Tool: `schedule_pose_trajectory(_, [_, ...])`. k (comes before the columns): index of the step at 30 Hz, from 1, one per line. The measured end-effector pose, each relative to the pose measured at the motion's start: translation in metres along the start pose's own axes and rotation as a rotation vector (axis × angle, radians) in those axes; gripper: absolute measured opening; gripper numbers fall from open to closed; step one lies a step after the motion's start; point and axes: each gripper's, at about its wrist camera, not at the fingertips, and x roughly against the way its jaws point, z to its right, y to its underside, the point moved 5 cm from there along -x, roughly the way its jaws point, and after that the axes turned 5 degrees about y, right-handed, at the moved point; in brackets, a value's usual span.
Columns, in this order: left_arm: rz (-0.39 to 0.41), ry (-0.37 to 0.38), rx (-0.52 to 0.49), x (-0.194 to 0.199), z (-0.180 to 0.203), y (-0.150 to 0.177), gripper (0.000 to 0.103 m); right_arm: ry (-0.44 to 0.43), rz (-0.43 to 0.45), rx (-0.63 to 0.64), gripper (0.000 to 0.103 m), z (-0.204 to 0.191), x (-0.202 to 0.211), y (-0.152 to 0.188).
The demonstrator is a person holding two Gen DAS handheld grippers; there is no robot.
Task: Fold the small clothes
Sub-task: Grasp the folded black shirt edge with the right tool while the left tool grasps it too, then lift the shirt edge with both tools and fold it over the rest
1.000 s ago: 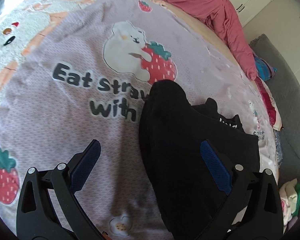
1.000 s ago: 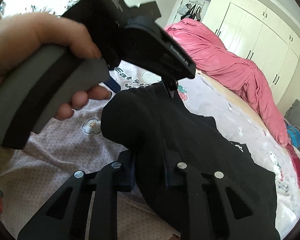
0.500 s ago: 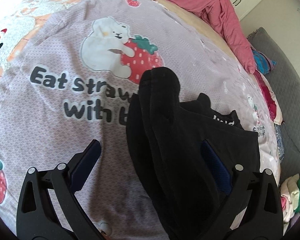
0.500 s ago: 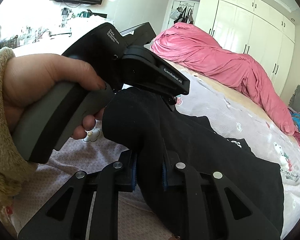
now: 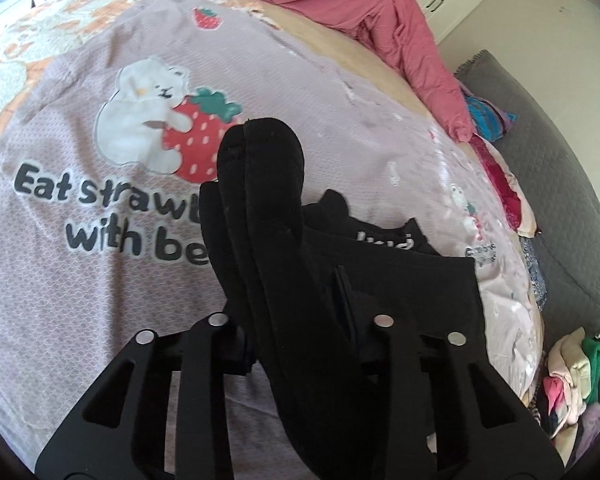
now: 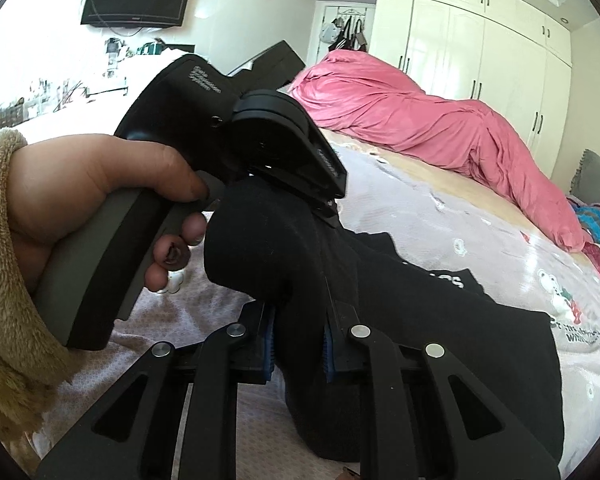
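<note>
Left wrist view first: nearest me, my left gripper (image 5: 304, 344) is clamped on a thick bunched ridge of the black garment (image 5: 268, 216), which stands up between its fingers. From the right wrist view, my right gripper (image 6: 298, 346) pinches the same black cloth lower down, blue pads pressed into it. I judge the fabric soft, light and floppy, so I would hold it by layered edges or corners, not the middle. Beyond, the rest of it lies spread on the strawberry bedspread (image 5: 100, 260), and farther off a pink duvet (image 6: 420, 120) is heaped.
</note>
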Motion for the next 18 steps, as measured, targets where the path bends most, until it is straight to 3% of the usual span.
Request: schedule_pose_trajectory(18, [0.027,0.057,-0.120,0.006,0.085,0.000,0.022,0.081,0.027,-0.150,0.015,0.061,0.046,0.005])
